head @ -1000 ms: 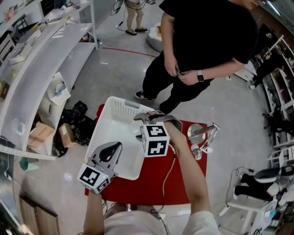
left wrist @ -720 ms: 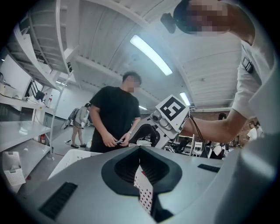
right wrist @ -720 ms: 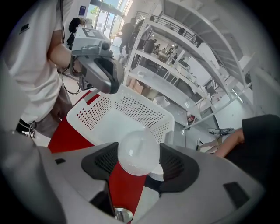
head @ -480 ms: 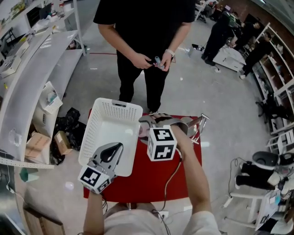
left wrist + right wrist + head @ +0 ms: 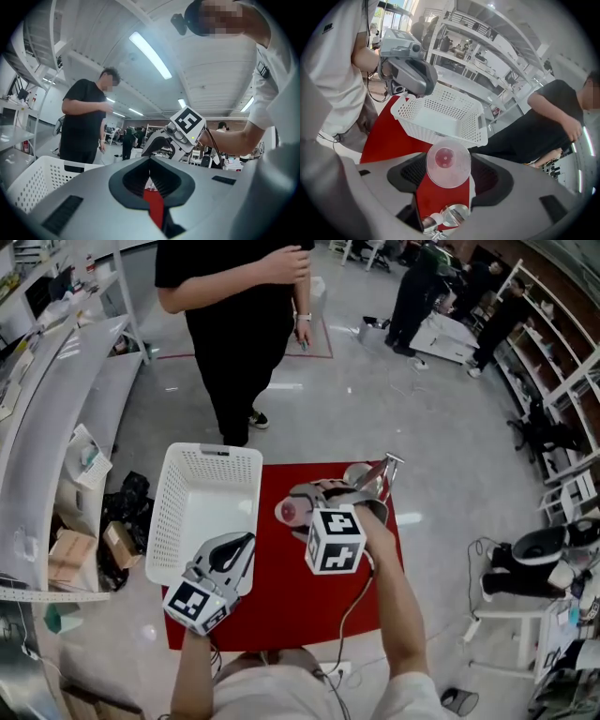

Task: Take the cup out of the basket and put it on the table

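A clear plastic cup (image 5: pixel 290 512) lies sideways between the jaws of my right gripper (image 5: pixel 302 506), which is shut on it above the red table (image 5: pixel 281 610), just right of the white basket (image 5: pixel 214 452). In the right gripper view the cup (image 5: pixel 448 164) points its round base at the camera, with the basket (image 5: pixel 445 115) behind it looking empty. My left gripper (image 5: pixel 231 555) hovers at the basket's near right corner with its jaws together and nothing in them; its own view shows the right gripper (image 5: pixel 174 136) ahead.
A shiny metal stand (image 5: pixel 373 474) sits on the table's far right part, also seen as the metal stand (image 5: pixel 449 216) below the cup. A person in black (image 5: pixel 234 306) stands beyond the table. White shelving (image 5: pixel 56 418) runs along the left.
My right gripper has carried the cup rightward, from over the basket's right edge to above the red table. The left gripper has stayed at the basket's near corner. The person in black has shifted left.
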A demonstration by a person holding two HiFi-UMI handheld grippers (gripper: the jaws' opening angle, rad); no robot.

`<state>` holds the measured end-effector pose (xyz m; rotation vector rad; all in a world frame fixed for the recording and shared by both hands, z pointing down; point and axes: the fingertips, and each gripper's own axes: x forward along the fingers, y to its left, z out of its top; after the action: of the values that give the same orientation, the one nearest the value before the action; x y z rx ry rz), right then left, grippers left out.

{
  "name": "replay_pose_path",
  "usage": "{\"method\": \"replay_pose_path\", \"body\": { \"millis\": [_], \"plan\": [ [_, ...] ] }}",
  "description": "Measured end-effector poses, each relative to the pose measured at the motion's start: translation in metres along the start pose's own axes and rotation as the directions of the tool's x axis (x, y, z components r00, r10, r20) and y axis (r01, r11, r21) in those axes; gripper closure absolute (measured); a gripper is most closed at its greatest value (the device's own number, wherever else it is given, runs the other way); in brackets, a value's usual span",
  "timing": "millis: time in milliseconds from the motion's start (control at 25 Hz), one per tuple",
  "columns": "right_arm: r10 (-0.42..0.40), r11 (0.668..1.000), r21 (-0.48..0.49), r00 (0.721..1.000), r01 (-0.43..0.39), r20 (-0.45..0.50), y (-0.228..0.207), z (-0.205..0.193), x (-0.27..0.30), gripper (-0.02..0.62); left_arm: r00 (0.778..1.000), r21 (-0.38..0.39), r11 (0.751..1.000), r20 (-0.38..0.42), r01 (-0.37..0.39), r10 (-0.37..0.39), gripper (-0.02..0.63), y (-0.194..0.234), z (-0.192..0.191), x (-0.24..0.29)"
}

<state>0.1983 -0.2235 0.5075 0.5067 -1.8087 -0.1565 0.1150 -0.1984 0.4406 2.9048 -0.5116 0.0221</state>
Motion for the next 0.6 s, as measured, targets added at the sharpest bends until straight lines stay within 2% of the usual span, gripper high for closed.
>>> {"method": "replay_pose_path", "body": {
  "millis": [240, 360, 600],
  "plan": [
    [0.001, 0.998, 0.068, 1.0, 0.001, -0.024, 0.023, -0.03, 0.001, 0.295, 0.998, 0.002, 0.998, -0.011, 0.06, -0.06, 0.595, -0.021, -0.009, 0.017],
    [-0.023, 0.996, 0.087, 0.999, 0.026, -0.039, 0.029, -0.043, 0.001, 0.295, 0.996, -0.001, 0.996, -0.016, 0.091, -0.091, 0.595, -0.031, -0.013, 0.025],
    [-0.01, 0.987, 0.158, 0.998, 0.019, -0.056, 0.052, -0.064, 0.007, 0.295, 0.989, 0.0, 0.989, -0.033, 0.145, -0.145, 0.595, -0.05, -0.023, 0.04]
  ]
}}
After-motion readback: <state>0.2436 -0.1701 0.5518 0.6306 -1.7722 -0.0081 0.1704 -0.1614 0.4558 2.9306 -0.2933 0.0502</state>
